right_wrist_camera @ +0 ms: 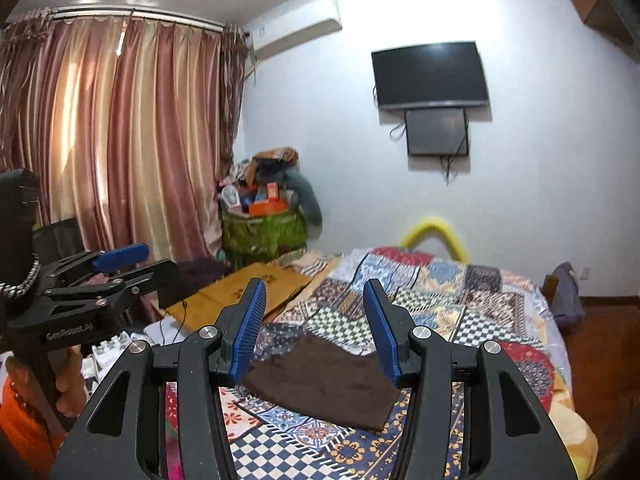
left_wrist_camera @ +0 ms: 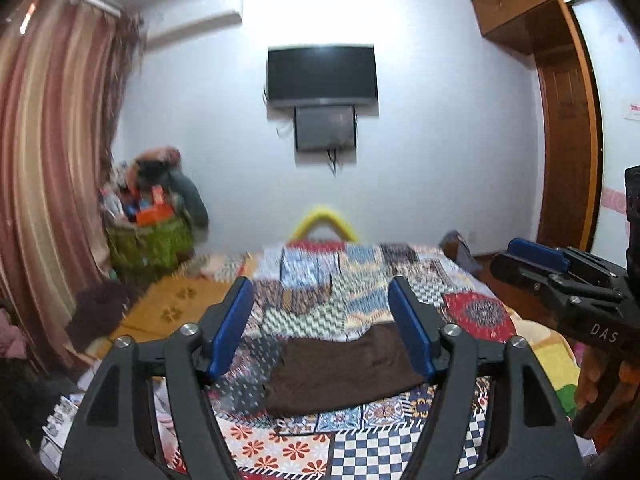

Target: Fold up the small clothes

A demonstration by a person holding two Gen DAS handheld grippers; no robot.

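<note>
A small brown garment (left_wrist_camera: 344, 368) lies folded flat on the patchwork bedspread (left_wrist_camera: 360, 280); it also shows in the right wrist view (right_wrist_camera: 324, 384). My left gripper (left_wrist_camera: 320, 300) is open and empty, held above the near side of the garment. My right gripper (right_wrist_camera: 314, 300) is open and empty, also above the garment. The right gripper shows at the right edge of the left wrist view (left_wrist_camera: 536, 258). The left gripper shows at the left of the right wrist view (right_wrist_camera: 120, 260). Neither gripper touches the cloth.
A green basket (right_wrist_camera: 262, 232) piled with clothes and boxes stands by the striped curtain (right_wrist_camera: 120, 132). A tan cardboard sheet (right_wrist_camera: 240, 292) lies on the bed's left side. A yellow hoop (right_wrist_camera: 434, 232) rises behind the bed. A wooden wardrobe (left_wrist_camera: 568, 128) is at the right.
</note>
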